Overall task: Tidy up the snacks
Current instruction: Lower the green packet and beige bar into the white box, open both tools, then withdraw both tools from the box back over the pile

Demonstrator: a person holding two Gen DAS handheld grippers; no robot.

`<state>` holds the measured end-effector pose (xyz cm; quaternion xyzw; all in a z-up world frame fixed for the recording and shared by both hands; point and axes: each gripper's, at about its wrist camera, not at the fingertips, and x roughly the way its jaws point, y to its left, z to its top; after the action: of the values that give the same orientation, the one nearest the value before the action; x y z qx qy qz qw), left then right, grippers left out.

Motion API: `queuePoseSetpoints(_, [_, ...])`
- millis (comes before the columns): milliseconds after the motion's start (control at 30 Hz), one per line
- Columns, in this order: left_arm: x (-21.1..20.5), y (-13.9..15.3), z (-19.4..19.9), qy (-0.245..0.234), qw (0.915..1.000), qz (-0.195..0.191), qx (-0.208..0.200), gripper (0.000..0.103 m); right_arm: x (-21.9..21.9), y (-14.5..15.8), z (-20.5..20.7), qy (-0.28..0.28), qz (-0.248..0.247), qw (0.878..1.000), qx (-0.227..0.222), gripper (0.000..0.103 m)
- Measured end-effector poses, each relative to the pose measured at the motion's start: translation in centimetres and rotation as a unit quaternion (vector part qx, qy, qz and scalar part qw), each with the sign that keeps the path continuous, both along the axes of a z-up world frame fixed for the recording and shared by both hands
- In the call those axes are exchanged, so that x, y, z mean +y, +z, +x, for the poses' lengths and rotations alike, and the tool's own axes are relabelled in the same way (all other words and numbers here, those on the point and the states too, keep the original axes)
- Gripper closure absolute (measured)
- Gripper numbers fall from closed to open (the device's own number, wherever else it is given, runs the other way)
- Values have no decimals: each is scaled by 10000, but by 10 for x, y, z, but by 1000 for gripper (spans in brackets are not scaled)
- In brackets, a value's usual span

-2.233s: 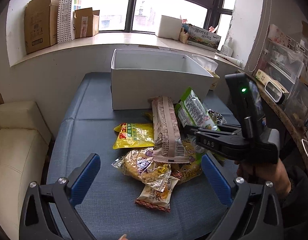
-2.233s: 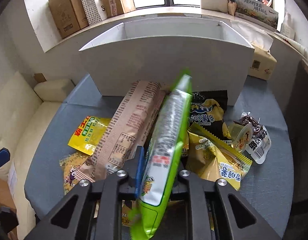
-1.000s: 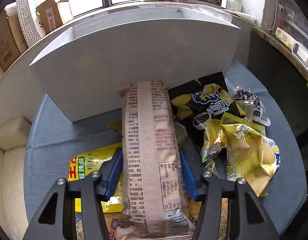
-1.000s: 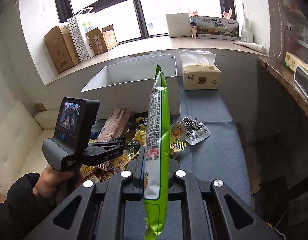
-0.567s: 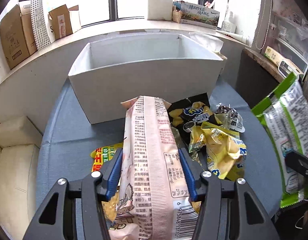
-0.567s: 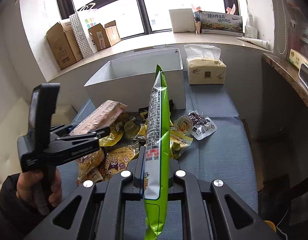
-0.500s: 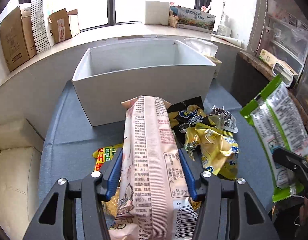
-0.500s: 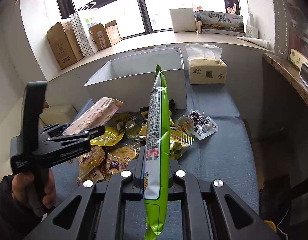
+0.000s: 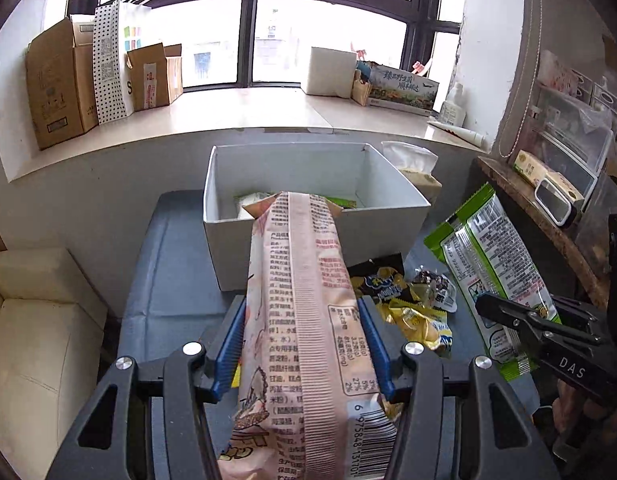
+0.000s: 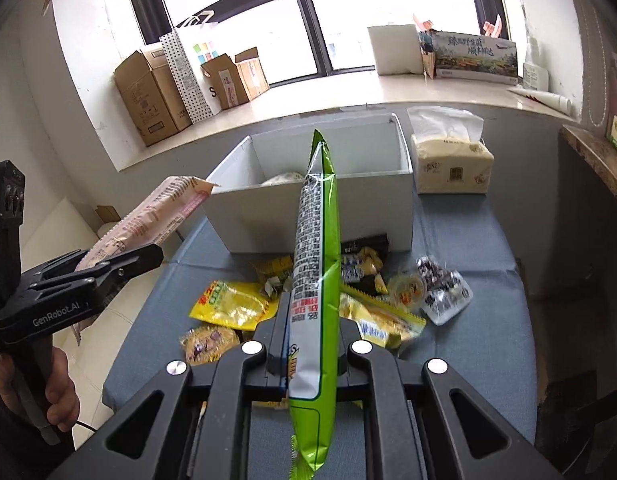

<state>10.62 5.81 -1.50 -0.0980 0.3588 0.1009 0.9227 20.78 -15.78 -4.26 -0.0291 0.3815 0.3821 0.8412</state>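
My left gripper [image 9: 304,344] is shut on a long pink snack packet [image 9: 304,300], held above the table, its far end pointing at the white box [image 9: 308,248]. It also shows in the right wrist view [image 10: 148,216], as does the left gripper [image 10: 120,264]. My right gripper [image 10: 312,328] is shut on a green snack packet [image 10: 314,248], held upright on edge above the snack pile; it shows in the left wrist view [image 9: 492,264]. The white box [image 10: 328,208] holds a few packets. Several loose snacks [image 10: 236,308] lie on the blue table [image 10: 480,320].
A tissue pack [image 10: 448,164] stands right of the box. Cardboard boxes [image 9: 56,84] and a dotted bag [image 9: 108,68] sit on the windowsill. A cream sofa [image 9: 36,340] is left of the table. A dark counter [image 9: 548,232] is at the right.
Both grippers have risen and pulled back from the pile with their packets. The inside of the white box has come into view.
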Motion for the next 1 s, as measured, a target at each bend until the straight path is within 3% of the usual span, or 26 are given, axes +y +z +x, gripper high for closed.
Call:
queuePoseSetpoints(133, [14,20,27,16,9994,186,-278,44,26,21,32,98,80,9995,-297,90])
queuePoseSetpoints(333, [32,41,91,198,9982,484,-302,44,66,37,105,113,328,9992,-191,90])
queuePoseSetpoints(400, [40,41,118,128,9985,436,-306,44,80,33,134,131,206,9997,12,90])
queuePoseSetpoints(567, [63,17,186,154,9992,360,-35,44,104,17,188,-104,-77,9997,224,90])
queuePoseSetpoints(733, [83,-19,223,165,9997,-91,168,44,116,-3,224,-236,-275,9980,512,87])
queuePoseSetpoints(767, [83,-25,226,99,9997,-163,162,43,117,-8,228,-248,-275,9973,635,77])
queuePoseSetpoints(800, [83,-28,229,28,9996,-217,149,33,118,-12,231,-242,-329,9966,710,61])
queuePoseSetpoints(833, [81,-31,230,-26,9996,-231,163,23,120,-17,232,-272,-475,9960,707,15])
queuePoseSetpoints(867, [80,-33,231,97,9998,-105,171,15,120,-20,232,-338,-604,9957,609,7])
queuePoseSetpoints(900, [81,-34,232,145,9997,-61,204,5,117,-20,231,-300,-511,9969,509,7])
queuePoseSetpoints(1000, [88,-34,227,41,9994,-293,186,0,104,-19,230,-366,-265,9974,565,6])
